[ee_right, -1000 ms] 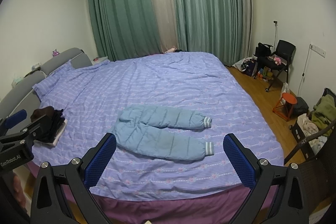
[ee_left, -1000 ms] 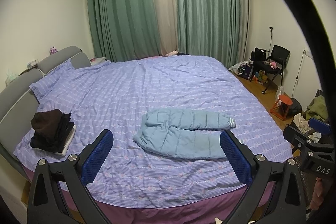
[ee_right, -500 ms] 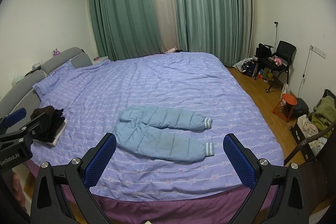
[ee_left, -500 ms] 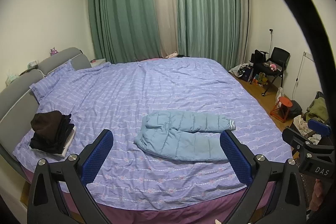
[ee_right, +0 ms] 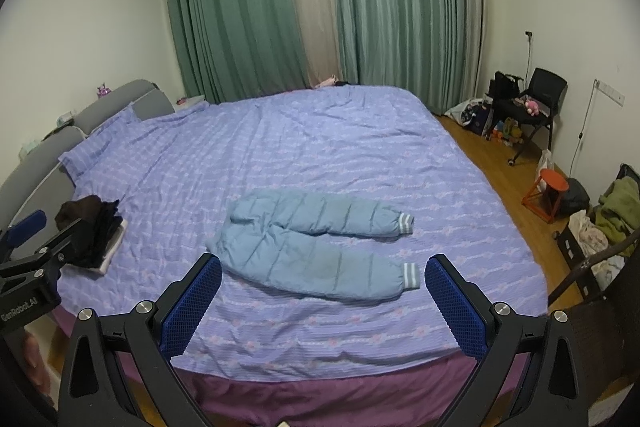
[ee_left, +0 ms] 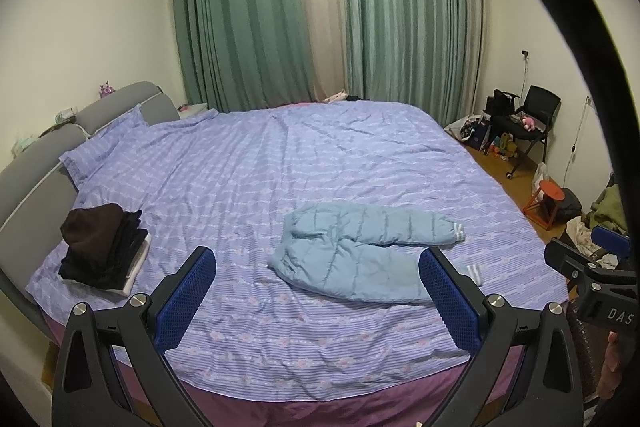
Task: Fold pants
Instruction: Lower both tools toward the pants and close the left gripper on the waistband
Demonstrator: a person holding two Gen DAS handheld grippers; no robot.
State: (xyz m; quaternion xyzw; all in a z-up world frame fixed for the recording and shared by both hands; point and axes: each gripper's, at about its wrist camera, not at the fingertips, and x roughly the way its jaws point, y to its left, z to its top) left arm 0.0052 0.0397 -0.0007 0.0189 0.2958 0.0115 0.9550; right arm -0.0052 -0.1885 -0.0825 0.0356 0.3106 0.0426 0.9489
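Note:
Light blue padded pants [ee_left: 360,247] lie flat on the purple bed [ee_left: 280,167], waist to the left, both legs pointing right with striped cuffs. They also show in the right wrist view [ee_right: 316,247]. My left gripper [ee_left: 316,291] is open and empty, held back from the bed's near edge, short of the pants. My right gripper [ee_right: 320,299] is open and empty, also short of the pants, above the near edge. Each gripper shows at the side of the other's view.
A stack of dark folded clothes [ee_left: 100,247] sits on the bed's left side near the grey headboard [ee_left: 36,163]. A black chair [ee_right: 536,107], an orange stool [ee_right: 548,195] and a clothes pile [ee_right: 612,211] stand on the floor at right. Green curtains hang behind.
Both views have drifted slightly; the pants sit a little higher in the left wrist view. Both grippers stay open and the pants have not moved.

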